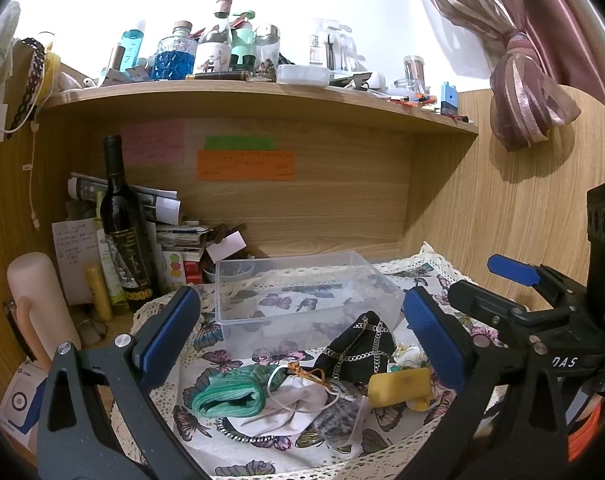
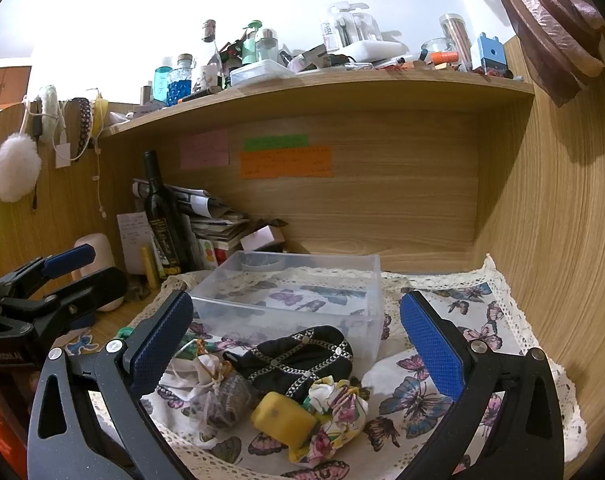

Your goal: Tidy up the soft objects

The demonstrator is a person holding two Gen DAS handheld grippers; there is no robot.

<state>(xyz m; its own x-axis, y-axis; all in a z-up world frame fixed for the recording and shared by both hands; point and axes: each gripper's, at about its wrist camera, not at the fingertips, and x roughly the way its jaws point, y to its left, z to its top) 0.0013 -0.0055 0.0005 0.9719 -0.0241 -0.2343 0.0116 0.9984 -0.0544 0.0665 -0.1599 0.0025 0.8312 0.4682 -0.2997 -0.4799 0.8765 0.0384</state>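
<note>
A clear plastic box [image 1: 302, 292] [image 2: 290, 300] stands empty on a butterfly-print cloth [image 1: 262, 448] [image 2: 474, 320]. In front of it lies a heap of soft things: a black pouch with chain trim [image 1: 360, 344] [image 2: 298, 356], a yellow sponge [image 1: 398, 386] [image 2: 284, 414], a green mesh roll [image 1: 228, 396], a white drawstring bag [image 1: 298, 400] [image 2: 202, 368], a grey mesh bag [image 2: 228, 398] and a floral cloth bundle [image 2: 338, 412]. My left gripper [image 1: 302, 340] is open and empty above the heap. My right gripper [image 2: 296, 344] is open and empty above it too; it also shows at the right of the left wrist view [image 1: 514, 276].
A dark wine bottle [image 1: 124, 224] [image 2: 162, 216], stacked papers [image 1: 170, 224] and a pink cylinder [image 1: 38, 300] crowd the back left. A wooden shelf [image 1: 262, 96] [image 2: 322, 84] loaded with bottles overhangs the desk. A wooden wall [image 2: 562, 240] closes the right side.
</note>
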